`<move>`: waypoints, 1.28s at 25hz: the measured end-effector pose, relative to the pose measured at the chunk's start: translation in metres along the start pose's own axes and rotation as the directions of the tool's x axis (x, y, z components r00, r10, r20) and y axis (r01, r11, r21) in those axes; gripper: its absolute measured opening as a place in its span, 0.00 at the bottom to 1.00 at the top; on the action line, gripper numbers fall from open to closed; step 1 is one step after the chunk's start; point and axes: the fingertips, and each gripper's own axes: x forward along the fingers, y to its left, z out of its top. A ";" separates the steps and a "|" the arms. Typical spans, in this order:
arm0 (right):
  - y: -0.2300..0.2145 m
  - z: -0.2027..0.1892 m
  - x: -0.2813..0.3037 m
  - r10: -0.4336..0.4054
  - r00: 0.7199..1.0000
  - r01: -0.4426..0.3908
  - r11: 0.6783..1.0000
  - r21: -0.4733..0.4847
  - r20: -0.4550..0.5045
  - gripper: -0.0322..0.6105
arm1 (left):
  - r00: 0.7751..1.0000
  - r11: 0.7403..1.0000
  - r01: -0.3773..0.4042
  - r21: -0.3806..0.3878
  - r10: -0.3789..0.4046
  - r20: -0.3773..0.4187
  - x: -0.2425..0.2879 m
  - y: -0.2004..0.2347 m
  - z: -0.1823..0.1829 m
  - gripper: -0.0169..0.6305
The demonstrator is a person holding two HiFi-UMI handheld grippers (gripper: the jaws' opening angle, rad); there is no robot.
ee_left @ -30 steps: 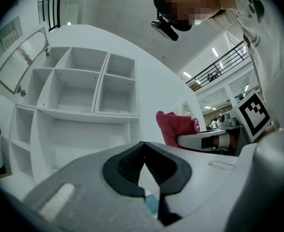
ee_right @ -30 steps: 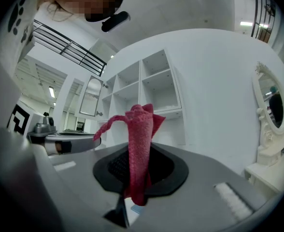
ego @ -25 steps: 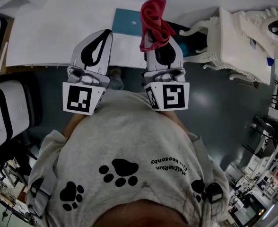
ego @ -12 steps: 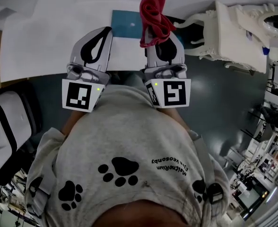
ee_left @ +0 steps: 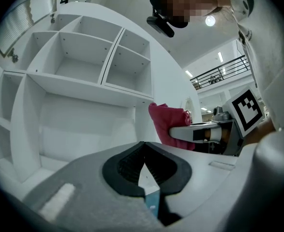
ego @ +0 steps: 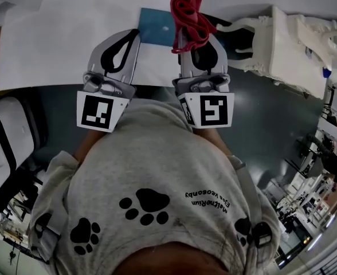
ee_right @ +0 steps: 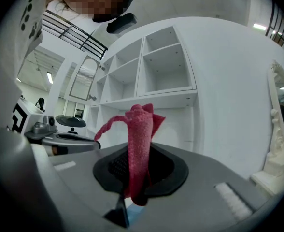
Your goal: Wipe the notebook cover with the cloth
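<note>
— Where was the notebook?
— Top centre of the head view, on the white table.
— And the claws?
— Right gripper clamped the red cloth; left gripper was closed, empty.

The cloth is seen as a red, rough-napped textile. The notebook cover appears smooth, matt blue. The table under the notebook is shown white and smooth. Matt grey plastic and black ribbed pads are seen on the right gripper.
</note>
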 end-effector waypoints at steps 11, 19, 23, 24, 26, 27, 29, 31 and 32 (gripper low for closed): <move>-0.003 -0.039 0.046 0.141 0.988 -0.144 0.989 -0.032 -0.064 0.12 | 0.995 0.998 -0.061 0.003 0.062 -0.080 0.019 0.027 -0.039 0.02; 0.003 -0.072 0.074 0.208 0.971 -0.209 0.978 0.002 -0.118 0.12 | 0.989 0.997 -0.071 0.003 0.071 -0.133 0.024 0.043 -0.078 0.02; 0.009 -0.096 0.082 0.234 0.958 -0.242 0.970 -0.034 -0.163 0.12 | 0.985 0.997 -0.073 -0.036 0.066 -0.161 0.024 0.045 -0.101 0.02; 0.010 -0.102 0.085 0.242 0.955 -0.253 0.967 -0.041 -0.171 0.12 | 0.984 0.997 -0.071 -0.041 0.063 -0.168 0.025 0.046 -0.106 0.02; 0.014 -0.113 0.090 0.262 0.947 -0.275 0.961 -0.044 -0.187 0.12 | 0.980 0.997 -0.062 -0.049 0.052 -0.189 0.024 0.046 -0.118 0.02; 0.015 -0.118 0.092 0.273 0.941 -0.287 0.957 -0.045 -0.198 0.12 | 0.978 0.997 -0.057 -0.055 0.044 -0.203 0.024 0.046 -0.125 0.02; 0.019 -0.129 0.095 0.294 0.929 -0.311 0.949 -0.045 -0.225 0.12 | 0.972 0.997 -0.045 -0.070 0.028 -0.231 0.022 0.045 -0.137 0.02; 0.022 -0.142 0.098 0.312 0.916 -0.331 0.943 -0.038 -0.252 0.12 | 0.967 0.996 -0.038 -0.080 0.016 -0.256 0.022 0.044 -0.149 0.02; 0.022 -0.148 0.101 0.319 0.910 -0.340 0.940 -0.035 -0.264 0.12 | 0.963 0.996 -0.034 -0.085 0.010 -0.270 0.023 0.043 -0.156 0.02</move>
